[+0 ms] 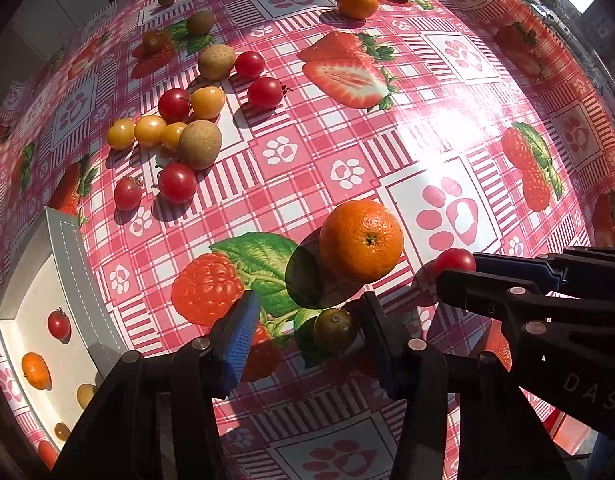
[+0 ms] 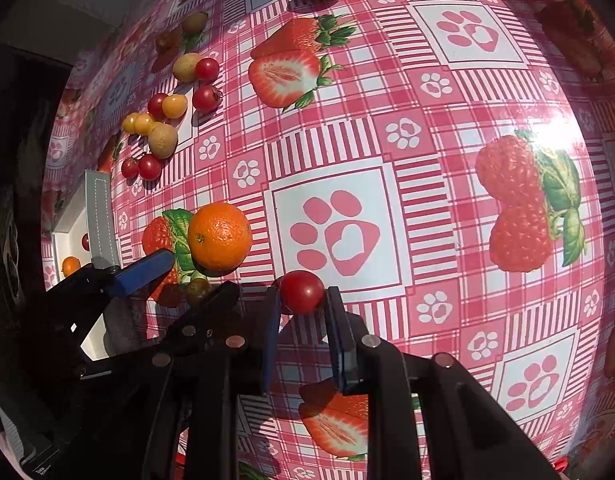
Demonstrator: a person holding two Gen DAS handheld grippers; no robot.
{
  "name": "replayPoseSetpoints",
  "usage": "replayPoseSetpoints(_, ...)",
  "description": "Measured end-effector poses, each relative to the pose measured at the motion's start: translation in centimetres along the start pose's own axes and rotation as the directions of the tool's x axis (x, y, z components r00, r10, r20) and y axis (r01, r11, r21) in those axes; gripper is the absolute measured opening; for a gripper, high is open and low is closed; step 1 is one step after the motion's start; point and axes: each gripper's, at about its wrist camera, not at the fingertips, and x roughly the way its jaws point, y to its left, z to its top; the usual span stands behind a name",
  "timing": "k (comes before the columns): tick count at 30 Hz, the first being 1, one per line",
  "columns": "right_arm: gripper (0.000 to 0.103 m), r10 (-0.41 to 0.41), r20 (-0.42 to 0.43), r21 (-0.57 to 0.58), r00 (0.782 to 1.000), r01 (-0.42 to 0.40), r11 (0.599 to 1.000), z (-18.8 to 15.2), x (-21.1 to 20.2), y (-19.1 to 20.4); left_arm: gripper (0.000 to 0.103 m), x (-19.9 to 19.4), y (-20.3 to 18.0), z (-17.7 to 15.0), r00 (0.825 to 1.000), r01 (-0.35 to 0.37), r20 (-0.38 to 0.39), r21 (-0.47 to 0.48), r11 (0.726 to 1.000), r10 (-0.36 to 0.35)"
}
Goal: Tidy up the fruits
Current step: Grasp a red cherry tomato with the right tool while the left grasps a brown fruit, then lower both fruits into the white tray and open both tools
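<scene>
Right gripper (image 2: 301, 300), lower centre, clasps a round red cherry tomato (image 2: 302, 291); left gripper (image 1: 307, 312) spreads wide beside a small dark-green fruit (image 1: 334, 329).

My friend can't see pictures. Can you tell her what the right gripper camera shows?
The right gripper has a red cherry tomato between its fingertips above a pink strawberry-print tablecloth. To the left, the left gripper hovers beside a big orange.
</scene>
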Motion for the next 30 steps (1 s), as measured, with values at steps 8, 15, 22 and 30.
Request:
replayPoseSetpoints(8,0.024,0.003,0.007,0.005,1.0,-0.003,1.0,-0.2,-0.5,-0.4,0.022,0.1,2.3,-0.8,0.994,0.105,-0.005,-0.15,0.983,-0.107)
replayPoseSetpoints(15,0.024,0.004,0.007,-0.001,1.0,-0.004,1.0,-0.7,-0.9,0.0,0.022,-0.2,2.5,-1.6,0.991,0.131,0.001,-0.184,0.974,-0.133)
replayPoseSetpoints(22,0.024,0.009,0.013,-0.029,1.0,-0.009,1.0,-1.1,-1.7,1.2,0.022,-2.6,2.7,-1.5,0.986,0.164,0.047,-0.197,0.967,-0.157)
replayPoseSetpoints(30,0.024,0.021,0.016,-0.094,1.0,-0.019,0.995,-1.3,-2.6,4.4,0.022,-6.2,5.3,-3.9,0.981,0.186,0.107,-0.254,0.949,-0.164)
